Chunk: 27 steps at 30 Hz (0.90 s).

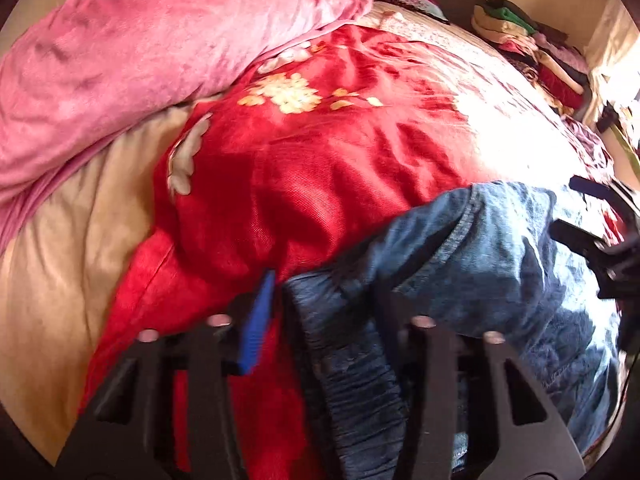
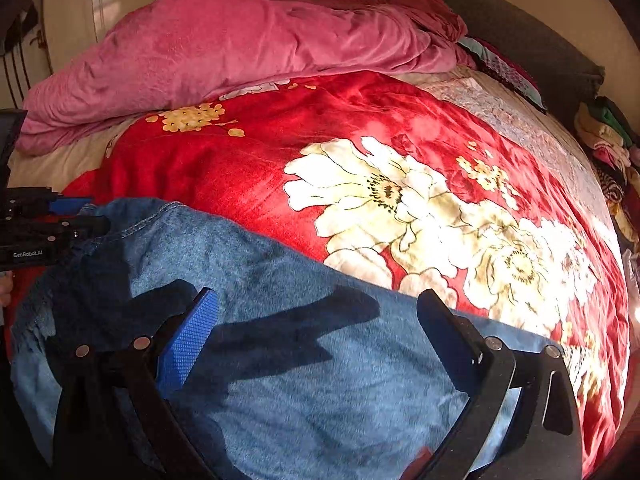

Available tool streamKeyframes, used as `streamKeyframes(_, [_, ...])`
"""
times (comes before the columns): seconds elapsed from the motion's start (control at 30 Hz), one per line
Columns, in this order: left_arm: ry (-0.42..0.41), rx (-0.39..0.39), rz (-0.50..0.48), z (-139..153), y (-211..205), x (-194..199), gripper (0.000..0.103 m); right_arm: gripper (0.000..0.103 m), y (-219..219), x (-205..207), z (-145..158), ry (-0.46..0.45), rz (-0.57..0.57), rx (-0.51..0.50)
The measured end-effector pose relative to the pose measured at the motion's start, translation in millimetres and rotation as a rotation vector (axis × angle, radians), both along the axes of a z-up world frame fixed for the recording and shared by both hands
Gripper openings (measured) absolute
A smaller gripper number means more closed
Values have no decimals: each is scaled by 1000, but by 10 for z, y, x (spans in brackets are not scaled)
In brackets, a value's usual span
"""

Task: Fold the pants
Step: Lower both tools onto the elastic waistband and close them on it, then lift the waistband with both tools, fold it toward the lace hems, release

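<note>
The pants (image 2: 304, 360), blue denim with a gathered elastic waistband (image 1: 352, 368), lie on the red flowered blanket (image 2: 248, 168) near the bed's front edge, below the heaped pink quilt (image 2: 224, 48). They look soft and limp yet fairly heavy for cloth, so they should drape and sag rather than hold a shape, and the thick waistband or a stitched hem is likely the surest place to pinch (a single thin layer could slip free). The left gripper (image 1: 320, 312) reaches forward low over the waistband end, its fingers set apart with the bunched band lying between them; whether they press it cannot be told. The right gripper (image 2: 316, 312) hangs above the flat middle of the denim, fingers spread wide and holding nothing, its shadow falling on the cloth
</note>
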<state>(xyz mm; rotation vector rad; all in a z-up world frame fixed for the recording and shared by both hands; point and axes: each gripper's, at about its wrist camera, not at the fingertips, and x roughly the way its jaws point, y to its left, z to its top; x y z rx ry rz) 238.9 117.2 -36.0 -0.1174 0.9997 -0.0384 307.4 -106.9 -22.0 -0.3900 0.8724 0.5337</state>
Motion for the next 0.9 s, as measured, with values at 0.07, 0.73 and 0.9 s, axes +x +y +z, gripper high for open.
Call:
streamKeyframes(0.07, [-32,24,-16,67,-35,-49,31,99,51,92,-51,29,31,-7])
streamKeyframes(0.73, [-210,30,-69,466,-106,-500,28,8,171,-334,72,-61,207,109])
streamKeyframes(0.9, [-250,16,-101,564,-157,-703,28,7,-116,-822,393,-98,173,207])
